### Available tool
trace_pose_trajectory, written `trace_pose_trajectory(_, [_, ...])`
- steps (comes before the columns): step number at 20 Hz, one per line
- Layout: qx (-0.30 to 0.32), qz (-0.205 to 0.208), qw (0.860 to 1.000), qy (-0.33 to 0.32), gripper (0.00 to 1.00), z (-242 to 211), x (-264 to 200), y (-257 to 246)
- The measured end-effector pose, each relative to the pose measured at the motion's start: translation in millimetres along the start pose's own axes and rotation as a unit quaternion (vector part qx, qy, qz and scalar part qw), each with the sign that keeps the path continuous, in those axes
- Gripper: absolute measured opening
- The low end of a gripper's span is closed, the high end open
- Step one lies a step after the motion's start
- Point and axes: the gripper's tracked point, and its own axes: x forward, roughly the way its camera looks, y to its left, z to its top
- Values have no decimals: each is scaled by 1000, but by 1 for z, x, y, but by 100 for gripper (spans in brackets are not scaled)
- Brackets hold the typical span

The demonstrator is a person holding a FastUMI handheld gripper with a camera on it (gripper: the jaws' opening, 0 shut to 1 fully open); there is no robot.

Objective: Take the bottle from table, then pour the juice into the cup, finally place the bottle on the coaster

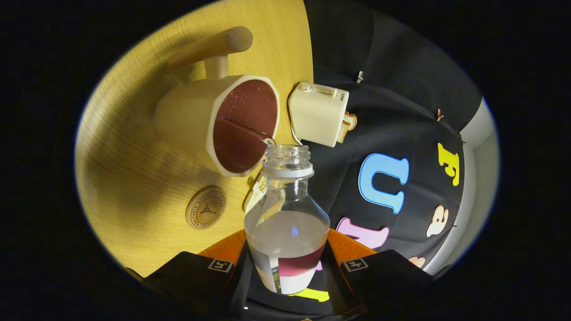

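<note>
Two black fingers (209, 276) of your gripper (285, 272) press the sides of the clear bottle (287, 214), one on each flank, so the claw is clamped narrow around its lower body. You can't see the bottle's base; it is cut off below the fingers, and part of its label is hidden there too. The bottle's open neck touches the rim of the cream cup (192, 120), and a thin stream runs into the dark red juice inside. A wooden handle (214, 44) rises beyond the cup. The round coaster (205, 207) lies on the wooden table (134, 178) near its edge, just beside the cup and apart from the bottle. A cream toaster (316, 113) stands at the table's edge beyond the cup, with toast poking out; its far side is hidden.
</note>
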Motion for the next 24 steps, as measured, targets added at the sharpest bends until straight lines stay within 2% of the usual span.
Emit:
trace_pose_trajectory(19, [-72, 0, 997, -26, 74, 1, 8, -4])
trace_pose_trajectory(24, [-110, -7, 993, -35, 74, 3, 15, -14])
